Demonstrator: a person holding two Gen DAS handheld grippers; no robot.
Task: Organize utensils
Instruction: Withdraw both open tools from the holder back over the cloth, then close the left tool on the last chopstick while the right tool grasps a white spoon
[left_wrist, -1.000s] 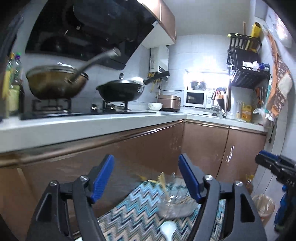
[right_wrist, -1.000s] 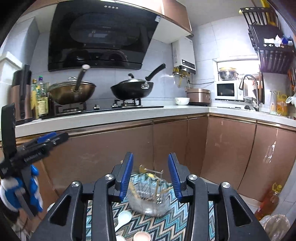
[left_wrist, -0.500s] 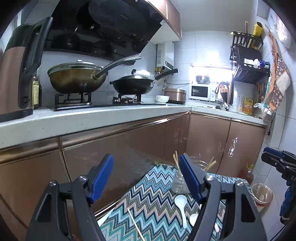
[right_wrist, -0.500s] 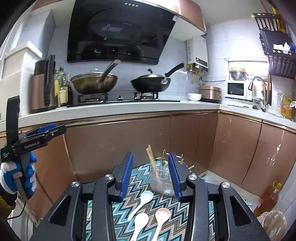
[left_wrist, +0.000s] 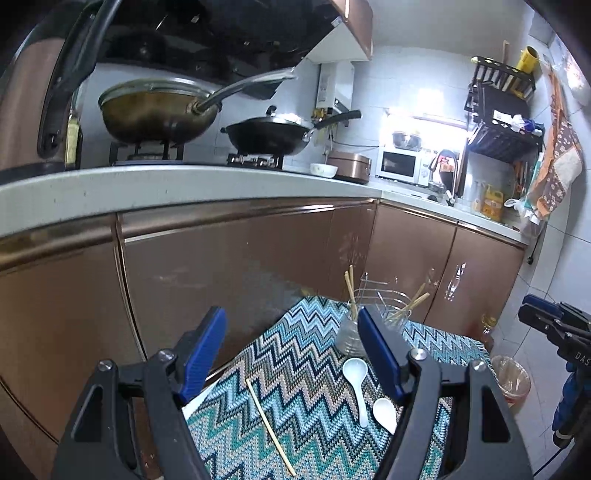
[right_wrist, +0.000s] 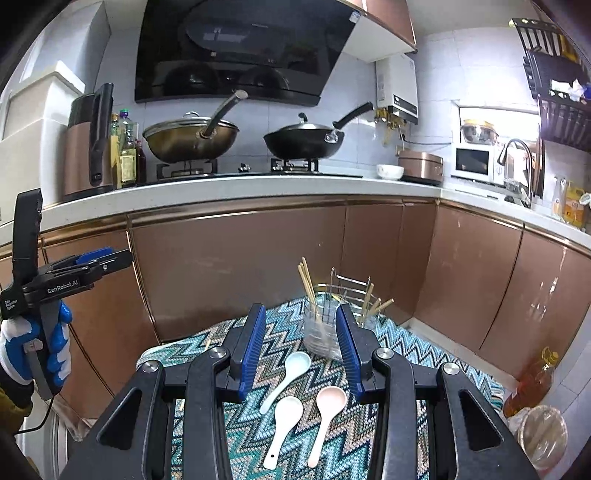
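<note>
— Three ceramic spoons lie on the zigzag cloth as we see it from the right wrist: a pale blue spoon farthest from us, a white spoon nearer, and a pink spoon to the right of the white one. Do we hold any of them?

— No. Our right gripper hangs above them with its jaws apart and nothing between the pads. Our left gripper stands wider open, also empty.

— Where are the chopsticks?

— One loose chopstick lies flat on the cloth, left of the spoons, below the left gripper. Several more stand tilted in the glass cup at the far edge of the cloth, and others lean in the wire rack just behind and right of it.

— And our left hand?

— A blue-and-white glove wraps the handle, at the far left of the right-wrist view.
</note>
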